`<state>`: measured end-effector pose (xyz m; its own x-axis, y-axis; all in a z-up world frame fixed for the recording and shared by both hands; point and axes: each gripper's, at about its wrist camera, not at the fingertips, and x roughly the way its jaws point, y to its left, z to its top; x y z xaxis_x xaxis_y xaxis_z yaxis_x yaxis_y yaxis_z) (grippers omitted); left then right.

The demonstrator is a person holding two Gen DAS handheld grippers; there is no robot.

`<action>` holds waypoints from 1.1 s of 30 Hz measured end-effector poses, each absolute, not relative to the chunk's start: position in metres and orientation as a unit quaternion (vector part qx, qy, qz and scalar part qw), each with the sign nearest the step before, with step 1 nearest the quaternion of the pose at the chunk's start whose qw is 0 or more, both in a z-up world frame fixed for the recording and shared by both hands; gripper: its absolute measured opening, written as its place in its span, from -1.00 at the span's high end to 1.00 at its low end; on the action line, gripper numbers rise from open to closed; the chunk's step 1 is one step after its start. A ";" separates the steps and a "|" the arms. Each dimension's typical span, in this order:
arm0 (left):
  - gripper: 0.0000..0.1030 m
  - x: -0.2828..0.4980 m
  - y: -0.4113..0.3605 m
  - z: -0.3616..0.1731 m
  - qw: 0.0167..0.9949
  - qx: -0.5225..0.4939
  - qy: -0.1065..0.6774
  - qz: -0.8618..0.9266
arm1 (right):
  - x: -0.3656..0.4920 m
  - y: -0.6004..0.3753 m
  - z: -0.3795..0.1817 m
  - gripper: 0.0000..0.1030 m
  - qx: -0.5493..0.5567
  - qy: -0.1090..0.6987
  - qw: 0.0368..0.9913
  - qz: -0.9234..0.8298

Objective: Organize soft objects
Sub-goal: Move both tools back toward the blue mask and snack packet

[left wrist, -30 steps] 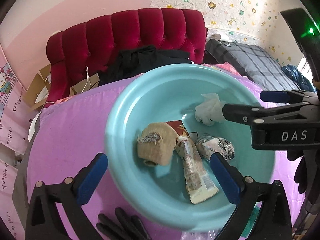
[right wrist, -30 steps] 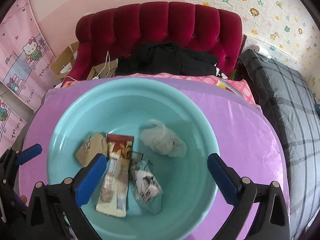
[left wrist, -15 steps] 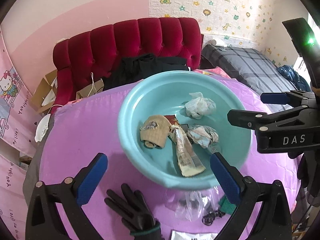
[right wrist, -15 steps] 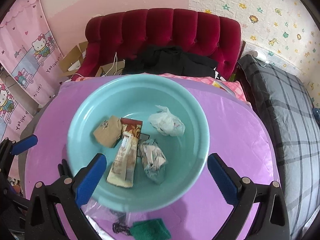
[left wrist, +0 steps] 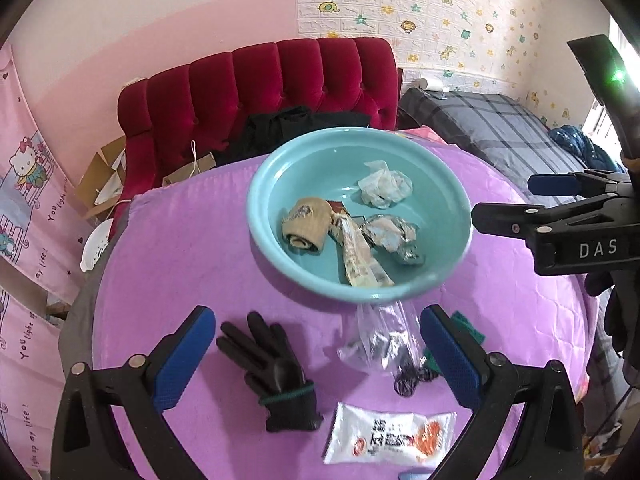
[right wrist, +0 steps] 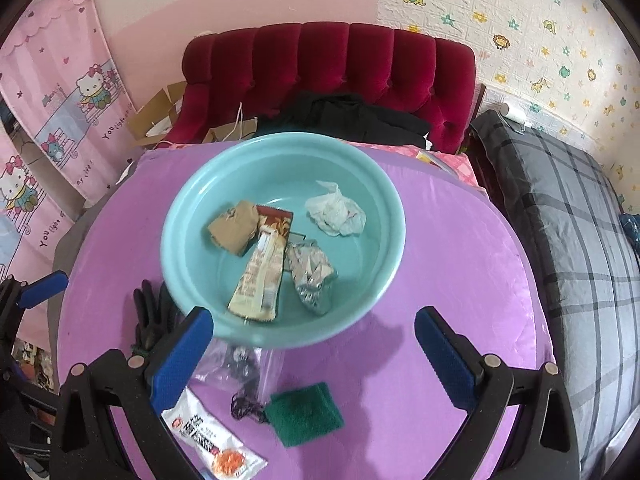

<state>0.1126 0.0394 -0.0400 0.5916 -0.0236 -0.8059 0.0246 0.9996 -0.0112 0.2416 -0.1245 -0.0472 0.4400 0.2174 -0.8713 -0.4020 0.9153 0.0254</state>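
Note:
A teal basin (left wrist: pixel 256 208) (right wrist: pixel 176 216) sits on the purple table. It holds a tan rolled sock (left wrist: pixel 306 226) (right wrist: pixel 234 226), a long snack wrapper (left wrist: pixel 362 260) (right wrist: pixel 260 280), a crumpled foil packet (left wrist: pixel 394 236) (right wrist: pixel 312 276) and a white crumpled bag (left wrist: pixel 384 188) (right wrist: pixel 336 212). In front of the basin lie a black glove (left wrist: pixel 272 364) (right wrist: pixel 150 316), a clear plastic bag (left wrist: pixel 380 340) (right wrist: pixel 236 364), a green cloth (right wrist: pixel 306 408) and a white sachet (left wrist: pixel 390 438) (right wrist: pixel 212 440). My left gripper (left wrist: pixel 316 356) is open above the glove. My right gripper (right wrist: pixel 314 356) (left wrist: pixel 502 200) is open and empty.
The purple cover (right wrist: pixel 460 280) spans the round table. Behind it stand a red tufted sofa (right wrist: pixel 328 64) with black clothes on it, cardboard boxes (left wrist: pixel 104 184) at the left and a plaid bed (right wrist: pixel 568 208) at the right.
Both grippers have pulled back from the basin toward the table's near edge. The glove, clear bag, green cloth and sachet have come into view. Both stay open and empty.

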 end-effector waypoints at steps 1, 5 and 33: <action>-1.00 0.107 0.038 -0.039 0.893 0.002 0.449 -0.013 | 0.238 -0.126 -0.046 -1.00 -0.092 0.495 0.844 0.185; -1.00 0.089 0.035 -0.038 0.894 -0.003 0.447 -0.016 | 0.219 -0.133 -0.042 -1.00 -0.096 0.490 0.845 0.191; -1.00 -0.011 -0.002 -0.100 0.863 -0.026 0.503 -0.029 | 0.110 -0.172 -0.082 -1.00 -0.111 0.497 0.837 0.199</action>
<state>-0.0108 -0.0015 -0.0997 0.4924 -0.0768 -0.8670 0.0240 0.9969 -0.0747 0.1103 -0.1722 -0.0819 0.4270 0.2229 -0.8763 -0.4439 0.8960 0.0116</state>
